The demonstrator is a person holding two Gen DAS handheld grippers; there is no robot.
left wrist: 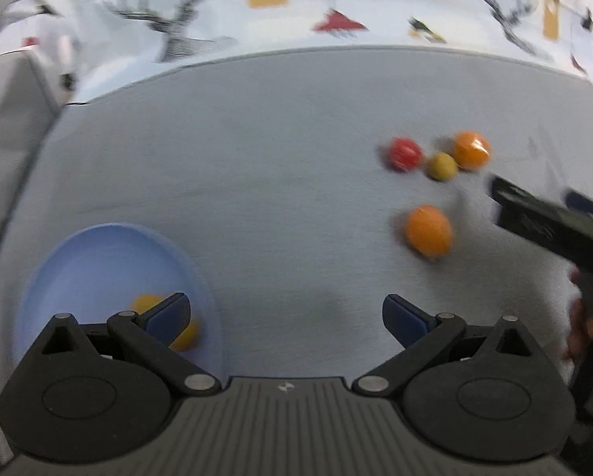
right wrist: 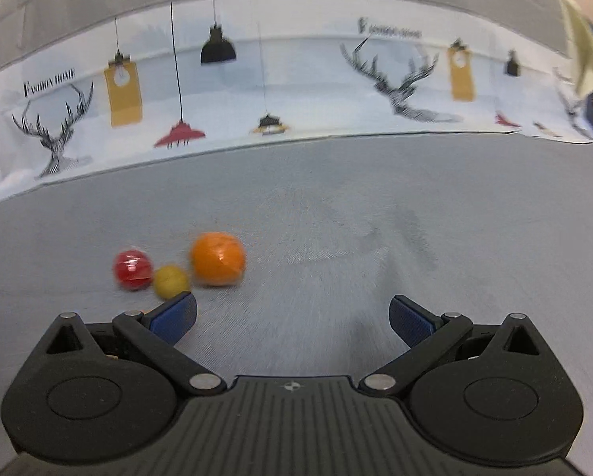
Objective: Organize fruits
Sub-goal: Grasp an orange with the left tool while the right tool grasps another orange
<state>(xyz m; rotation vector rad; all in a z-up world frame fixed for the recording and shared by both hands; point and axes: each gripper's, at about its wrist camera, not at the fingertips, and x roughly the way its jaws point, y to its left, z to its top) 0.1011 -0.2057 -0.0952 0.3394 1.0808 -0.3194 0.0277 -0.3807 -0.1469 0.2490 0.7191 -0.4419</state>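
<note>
A blue plate [left wrist: 90, 261] lies at the lower left of the left wrist view with a yellow fruit [left wrist: 147, 303] in it, partly hidden by my left finger. A red fruit [left wrist: 403, 153], a small yellow-green fruit [left wrist: 441, 166] and an orange [left wrist: 471, 150] sit together on the grey table; another orange [left wrist: 429, 230] lies nearer. My left gripper [left wrist: 286, 315] is open and empty above the table beside the plate. My right gripper [right wrist: 292, 317] is open and empty, just short of the red fruit [right wrist: 133, 269], yellow-green fruit [right wrist: 171, 281] and orange [right wrist: 217, 258]. It also shows at the right of the left wrist view [left wrist: 550, 230].
The grey table [right wrist: 376, 206] ends at a white patterned cloth backdrop [right wrist: 296, 91] with deer and lamp prints. A grey wall or panel [left wrist: 2, 127] stands at the left. Both views are blurred by motion.
</note>
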